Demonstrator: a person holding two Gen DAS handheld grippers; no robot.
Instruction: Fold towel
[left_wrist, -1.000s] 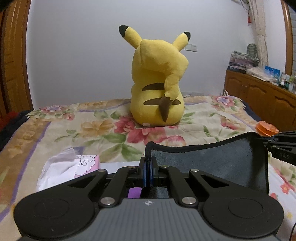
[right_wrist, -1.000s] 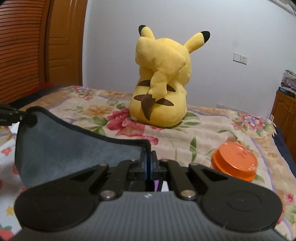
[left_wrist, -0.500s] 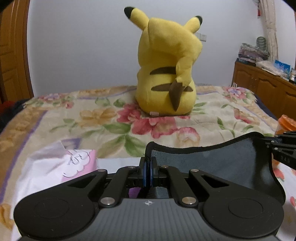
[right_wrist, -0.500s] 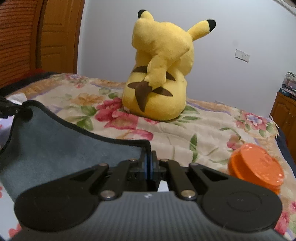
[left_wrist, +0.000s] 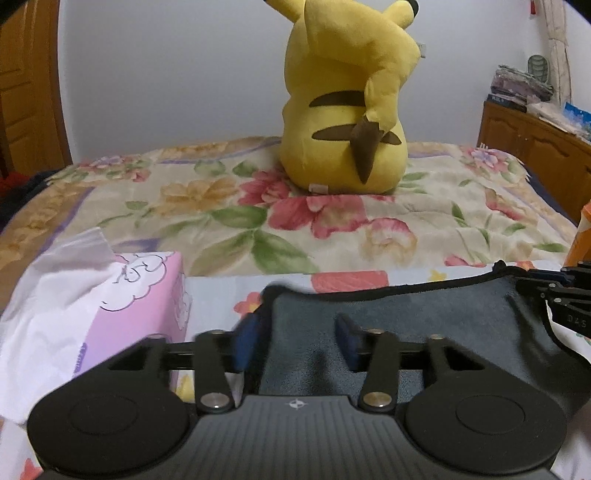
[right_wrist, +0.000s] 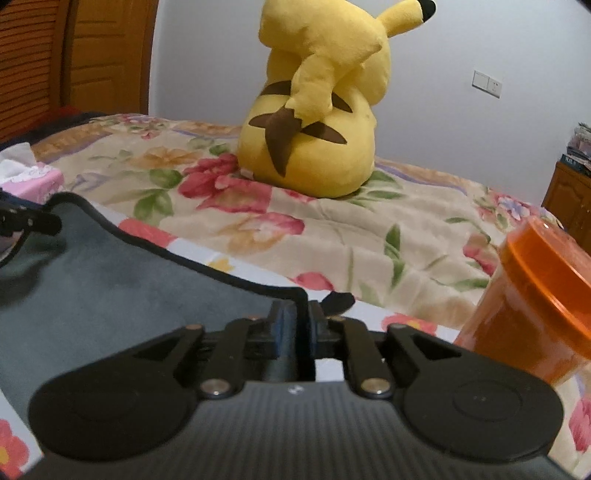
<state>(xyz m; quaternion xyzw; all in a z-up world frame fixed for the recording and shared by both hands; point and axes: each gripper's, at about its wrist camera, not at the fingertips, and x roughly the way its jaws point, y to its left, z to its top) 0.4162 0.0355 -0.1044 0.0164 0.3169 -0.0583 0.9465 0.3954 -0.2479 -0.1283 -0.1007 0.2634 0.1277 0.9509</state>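
The grey towel (left_wrist: 424, 321) with a black hem lies low over the floral bed. In the left wrist view my left gripper (left_wrist: 295, 341) has its blue-padded jaws spread apart, with the towel's left corner lying loose between them. The right gripper shows at that view's right edge (left_wrist: 554, 291) at the towel's far corner. In the right wrist view my right gripper (right_wrist: 303, 325) has its jaws close together on the right corner of the towel (right_wrist: 122, 291). The left gripper's tip shows at the left edge (right_wrist: 26, 221).
A big yellow plush toy (left_wrist: 347, 107) sits at mid bed. A pink tissue box (left_wrist: 122, 310) stands just left of the left gripper. An orange lidded jar (right_wrist: 528, 299) stands just right of the right gripper. A wooden cabinet (left_wrist: 535, 147) stands at the right.
Both grippers moved forward and down, carrying the towel's edge toward the bed. The left gripper's jaws have opened and let go of the corner. The right stays clamped.
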